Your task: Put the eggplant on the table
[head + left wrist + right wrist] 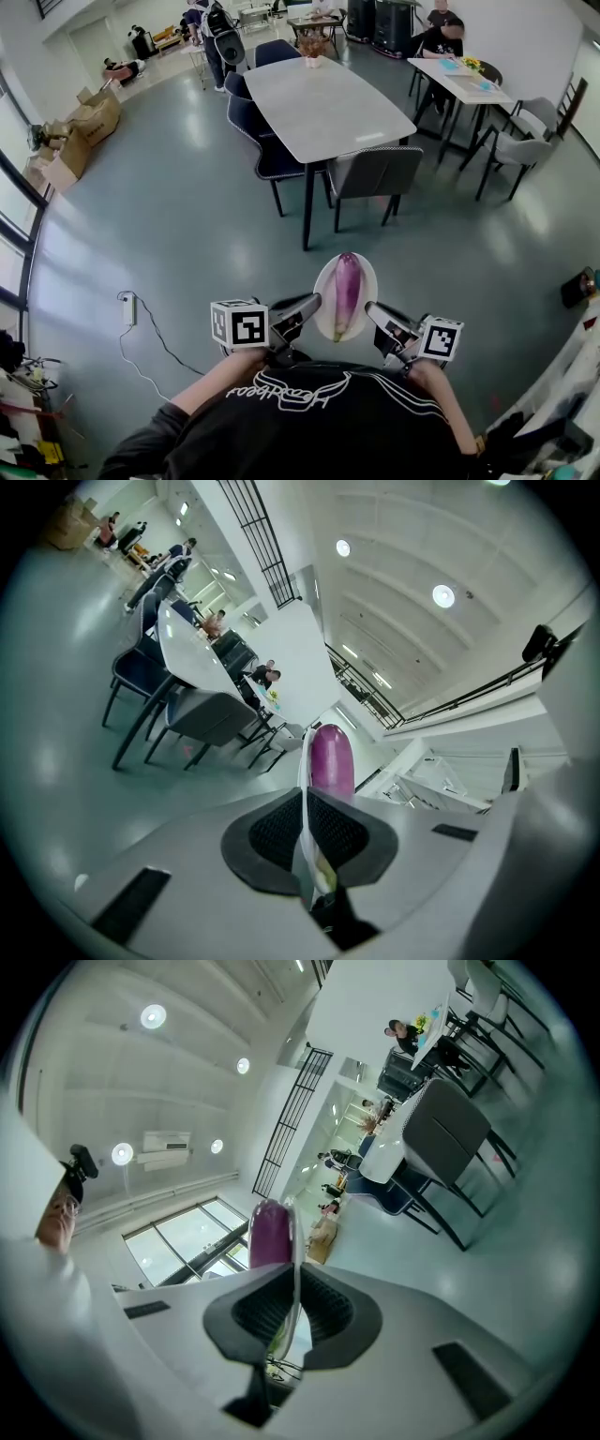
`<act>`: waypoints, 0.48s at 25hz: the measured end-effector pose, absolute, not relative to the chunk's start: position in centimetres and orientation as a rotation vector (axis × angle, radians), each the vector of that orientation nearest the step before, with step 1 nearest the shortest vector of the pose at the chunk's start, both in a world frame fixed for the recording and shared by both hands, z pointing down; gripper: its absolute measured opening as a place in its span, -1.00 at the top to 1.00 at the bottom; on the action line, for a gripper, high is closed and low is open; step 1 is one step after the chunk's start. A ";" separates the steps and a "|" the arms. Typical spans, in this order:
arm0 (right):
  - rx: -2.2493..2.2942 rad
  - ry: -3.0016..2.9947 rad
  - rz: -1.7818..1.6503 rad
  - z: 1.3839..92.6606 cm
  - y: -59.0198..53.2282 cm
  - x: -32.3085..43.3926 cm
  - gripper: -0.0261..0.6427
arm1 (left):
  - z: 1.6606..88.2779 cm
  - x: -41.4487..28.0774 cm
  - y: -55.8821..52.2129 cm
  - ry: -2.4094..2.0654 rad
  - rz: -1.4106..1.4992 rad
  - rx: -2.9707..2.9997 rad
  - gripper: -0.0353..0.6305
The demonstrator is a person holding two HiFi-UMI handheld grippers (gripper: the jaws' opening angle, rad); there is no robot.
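Note:
A purple eggplant (346, 292) lies on a white plate (323, 292) that I hold in the air above the grey floor, in front of my chest. My left gripper (314, 302) is shut on the plate's left rim and my right gripper (371, 310) is shut on its right rim. In the left gripper view the plate's thin edge (304, 836) runs between the black pads, with the eggplant (330, 759) beyond. The right gripper view shows the plate edge (295, 1288) pinched too, with the eggplant (270, 1234) beside it. The long grey table (322, 101) stands ahead.
Dark chairs (373, 176) line the table's near end and left side. A second table (459, 81) with a seated person is at the back right. Cardboard boxes (80, 131) sit at the left wall, and a power strip (128, 309) with a cable lies on the floor.

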State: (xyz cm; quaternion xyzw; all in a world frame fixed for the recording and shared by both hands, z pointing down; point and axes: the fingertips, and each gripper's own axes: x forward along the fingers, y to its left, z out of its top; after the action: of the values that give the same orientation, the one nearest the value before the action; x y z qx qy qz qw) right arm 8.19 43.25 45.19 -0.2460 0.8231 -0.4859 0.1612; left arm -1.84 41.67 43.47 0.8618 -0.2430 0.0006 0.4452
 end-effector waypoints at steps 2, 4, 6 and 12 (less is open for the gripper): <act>-0.708 2.350 -1.382 45.1 43.4 8.6 0.86 | 43.4 -1.4 41.8 -0.597 0.004 2.140 0.82; -0.716 2.348 -1.373 44.9 43.5 9.1 0.86 | 43.2 -0.8 41.9 -0.592 0.004 2.144 0.82; -0.726 2.347 -1.367 44.7 43.7 9.6 0.86 | 43.0 -0.3 42.1 -0.586 0.006 2.149 0.82; -0.714 2.349 -1.343 43.8 44.3 9.8 0.86 | 42.0 -0.1 42.8 -0.579 0.009 2.171 0.82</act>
State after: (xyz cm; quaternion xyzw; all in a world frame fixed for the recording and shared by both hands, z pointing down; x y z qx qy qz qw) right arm 9.78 44.31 43.78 -0.2512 0.8271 -0.4730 0.1706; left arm -0.08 42.79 41.98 0.8712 -0.2321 0.0036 0.4326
